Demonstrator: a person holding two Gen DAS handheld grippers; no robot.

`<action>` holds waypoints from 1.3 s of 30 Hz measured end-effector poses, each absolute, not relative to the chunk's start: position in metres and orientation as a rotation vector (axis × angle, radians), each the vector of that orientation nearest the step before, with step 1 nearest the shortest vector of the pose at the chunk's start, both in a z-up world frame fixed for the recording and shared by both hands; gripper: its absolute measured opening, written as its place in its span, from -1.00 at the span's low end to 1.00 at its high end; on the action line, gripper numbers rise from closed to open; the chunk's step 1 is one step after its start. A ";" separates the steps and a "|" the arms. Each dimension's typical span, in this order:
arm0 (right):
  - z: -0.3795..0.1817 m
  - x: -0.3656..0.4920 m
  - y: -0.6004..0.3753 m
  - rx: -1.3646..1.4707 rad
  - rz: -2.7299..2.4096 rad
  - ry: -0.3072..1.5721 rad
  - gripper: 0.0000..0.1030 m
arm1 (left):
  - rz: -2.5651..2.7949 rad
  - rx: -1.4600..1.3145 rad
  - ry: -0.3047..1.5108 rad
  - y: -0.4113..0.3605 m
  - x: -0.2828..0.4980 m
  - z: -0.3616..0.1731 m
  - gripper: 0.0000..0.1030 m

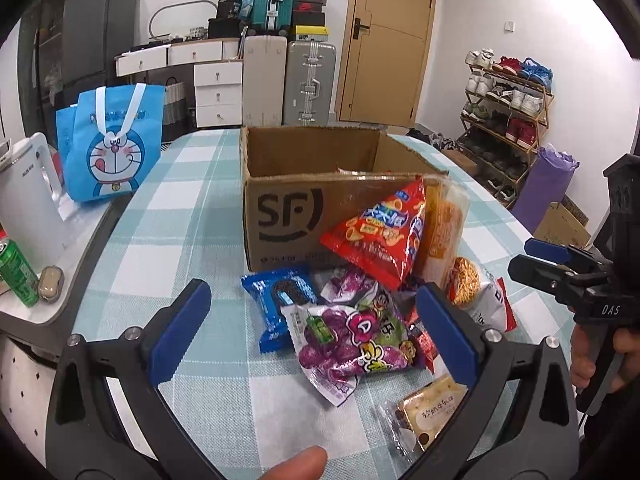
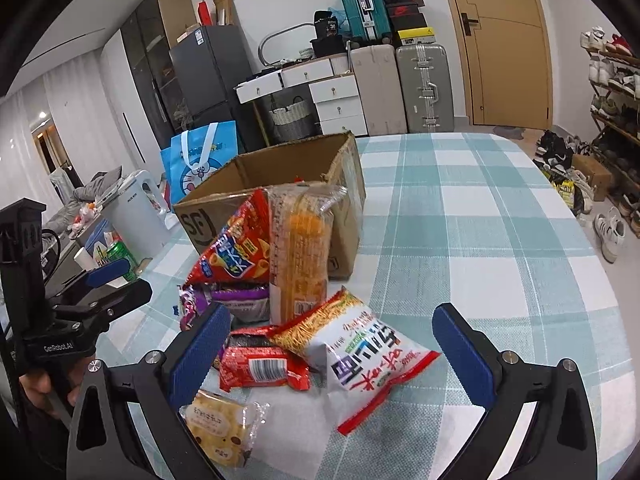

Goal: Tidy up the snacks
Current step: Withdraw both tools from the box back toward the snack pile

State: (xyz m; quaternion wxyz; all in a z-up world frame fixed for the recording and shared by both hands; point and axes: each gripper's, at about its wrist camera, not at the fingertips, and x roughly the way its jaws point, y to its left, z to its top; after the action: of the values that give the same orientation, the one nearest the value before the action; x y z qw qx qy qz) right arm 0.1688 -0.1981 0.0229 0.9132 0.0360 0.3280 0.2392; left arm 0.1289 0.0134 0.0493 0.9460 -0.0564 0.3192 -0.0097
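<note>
Far left: a white kettle [image 1: 30,196] and a green can [image 1: 16,272] sit on the side counter, and a blue cartoon bag [image 1: 110,144] stands beside them.
Table: the checked cloth [image 1: 180,216] carries everything else.
Left gripper [image 1: 312,328]: jaws spread wide and nothing between the pads; it hangs over the near side of the snack pile, purple candy packet [image 1: 344,344] right under it.
Cardboard box [image 1: 288,208]: open-topped, standing upright behind the pile.
Snacks, left part: blue cookie pack [image 1: 276,304] flat on the cloth, touching the purple packet.
Snacks, middle: red chip bag [image 1: 380,232] and an orange cracker sleeve [image 1: 440,232] lean against the box front.
Snacks, right: white noodle bag [image 2: 368,352] lies flat, a small red packet [image 2: 260,368] touching it, a yellow biscuit pack [image 2: 220,428] nearest.
Right gripper [image 2: 332,356]: fingers wide apart too, gripping nothing, poised above the noodle bag.
Far right: a shoe rack [image 1: 508,120] by the wall.
</note>
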 end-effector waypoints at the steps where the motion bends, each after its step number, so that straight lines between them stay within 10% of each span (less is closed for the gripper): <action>1: 0.021 0.169 -0.200 0.080 0.486 0.677 0.99 | -0.024 -0.110 0.658 0.012 0.130 0.046 0.99; 39: -0.005 0.181 -0.235 0.104 0.488 0.750 0.99 | 0.011 -0.036 0.730 -0.012 0.151 0.002 0.99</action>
State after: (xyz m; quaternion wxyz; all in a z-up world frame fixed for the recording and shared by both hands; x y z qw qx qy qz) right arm 0.1812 -0.2351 -0.0045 0.9004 0.0501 0.3623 0.2356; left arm 0.1508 -0.0116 0.0021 0.9339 -0.0178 0.3571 0.0055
